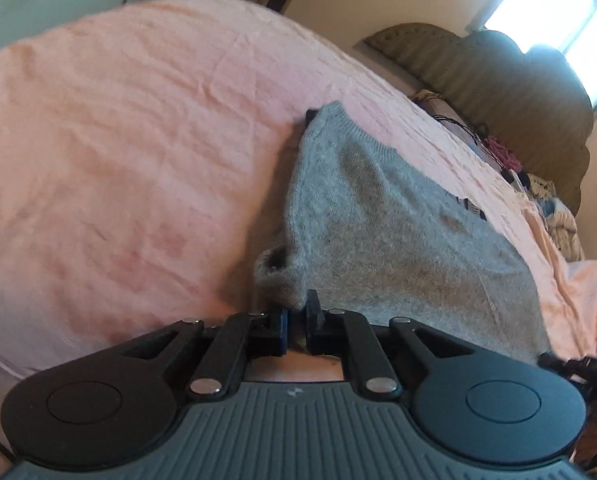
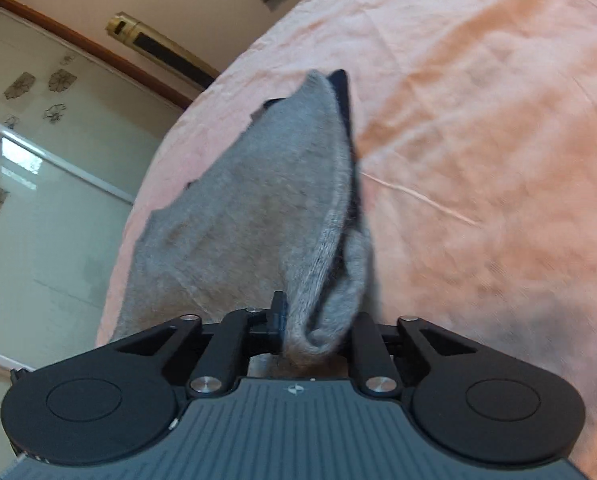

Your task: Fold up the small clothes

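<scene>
Daylight from window at upper right of left wrist view, blown out to white glare. Pink bedsheet evenly lit, soft shadow beside grey knit garment. Strong fisheye bending at frame edges. Right wrist view: bedsheet warmer, orange cast; motion blur on garment; faint reflection in glass wardrobe door.

I am seeing matching hardware on both units. The left claw is showing matte black linkage arms, silver pivot screws and blue pads on its fingertips. The right claw is presenting the same black linkages and silver screws. Each body is showing a grey ribbed housing, two round black caps and a small white logo.
</scene>
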{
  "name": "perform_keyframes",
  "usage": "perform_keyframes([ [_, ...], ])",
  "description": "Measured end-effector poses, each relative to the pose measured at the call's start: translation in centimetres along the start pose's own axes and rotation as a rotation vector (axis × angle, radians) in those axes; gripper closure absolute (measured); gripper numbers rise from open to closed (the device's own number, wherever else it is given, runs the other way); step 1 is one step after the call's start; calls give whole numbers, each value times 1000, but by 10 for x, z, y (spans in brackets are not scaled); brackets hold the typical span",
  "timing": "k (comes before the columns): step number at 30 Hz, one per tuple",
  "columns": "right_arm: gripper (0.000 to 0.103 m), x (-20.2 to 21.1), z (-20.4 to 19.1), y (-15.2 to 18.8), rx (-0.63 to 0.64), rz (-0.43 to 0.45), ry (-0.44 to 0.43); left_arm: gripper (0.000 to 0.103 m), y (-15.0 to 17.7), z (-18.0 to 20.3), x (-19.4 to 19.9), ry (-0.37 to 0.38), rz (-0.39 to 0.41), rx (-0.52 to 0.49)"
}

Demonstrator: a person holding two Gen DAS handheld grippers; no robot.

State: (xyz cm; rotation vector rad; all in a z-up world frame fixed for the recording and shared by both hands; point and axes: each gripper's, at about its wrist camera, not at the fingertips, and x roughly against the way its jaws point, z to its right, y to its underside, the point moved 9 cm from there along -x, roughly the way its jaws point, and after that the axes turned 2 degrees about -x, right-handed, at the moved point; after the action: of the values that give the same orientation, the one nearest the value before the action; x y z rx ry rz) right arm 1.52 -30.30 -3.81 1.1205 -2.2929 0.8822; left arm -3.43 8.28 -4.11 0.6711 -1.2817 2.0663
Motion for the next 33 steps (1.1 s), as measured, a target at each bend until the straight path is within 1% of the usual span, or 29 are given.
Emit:
perform_keyframes([
  [1,73,8,1,-3,11,25,-3,78,-11,2,10,-14,32,-45],
  [2,65,17,0,-14,20,68,-3,55,-26,6,18,-17,72,-85],
  [3,58,25,-2,-28,32,114,5,36,-46,10,27,-30,142,-115],
  [4,50,30,-7,-44,58,148,12,10,-67,13,32,-47,221,-136],
  [5,48,30,-15,-63,106,168,15,2,-89,19,31,-61,295,-169],
  [6,47,25,-22,-80,158,177,22,2,-105,26,23,-78,327,-215],
  [7,47,15,-28,-97,205,176,41,2,-122,35,4,-104,334,-271],
  [8,47,1,-32,-114,249,171,69,3,-135,42,-18,-117,312,-311],
  [10,47,-34,-38,-145,331,158,136,6,-155,48,-71,-122,231,-319],
  [11,47,-51,-37,-161,343,149,172,17,-161,49,-101,-124,173,-303],
  [13,47,-84,-32,-181,344,109,215,33,-168,50,-148,-148,78,-300],
  [14,47,-98,-30,-187,330,85,222,36,-168,51,-167,-163,33,-312],
  [15,47,-111,-28,-190,313,51,224,43,-166,54,-182,-179,1,-336],
  [16,48,-121,-28,-189,303,25,226,60,-163,57,-191,-187,-20,-367],
  [17,64,-129,-33,-185,317,8,213,82,-160,63,-195,-177,-11,-407],
  [18,81,-135,-38,-179,341,-25,183,100,-158,71,-196,-163,-6,-447],
  [19,91,-140,-42,-174,361,-51,168,99,-158,77,-195,-168,-2,-476],
  [21,92,-140,-51,-169,424,-41,173,100,-171,79,-184,-231,92,-502],
  [22,92,-137,-52,-173,433,-12,181,100,-179,77,-179,-236,129,-489],
  [23,93,-128,-54,-181,424,41,185,100,-185,71,-180,-238,114,-464],
  [24,93,-121,-53,-189,399,83,176,100,-184,64,-185,-261,91,-446],
  [25,93,-118,-48,-196,369,109,175,100,-181,57,-191,-295,65,-455],
  [26,93,-120,-39,-199,344,109,202,99,-175,52,-200,-317,44,-481],
  [27,93,-126,-31,-196,345,97,234,99,-171,53,-197,-322,79,-506],
  [29,92,-133,-24,-188,345,93,256,95,-166,53,-185,-345,102,-510],
  [30,91,-131,-25,-185,334,112,254,92,-166,54,-175,-356,121,-499],
  [31,83,-126,-28,-184,326,131,251,89,-167,57,-163,-355,159,-487],
  [32,72,-116,-34,-184,324,177,256,83,-168,63,-148,-336,212,-470],
  [33,66,-105,-42,-184,337,235,260,79,-166,72,-137,-305,255,-468],
])
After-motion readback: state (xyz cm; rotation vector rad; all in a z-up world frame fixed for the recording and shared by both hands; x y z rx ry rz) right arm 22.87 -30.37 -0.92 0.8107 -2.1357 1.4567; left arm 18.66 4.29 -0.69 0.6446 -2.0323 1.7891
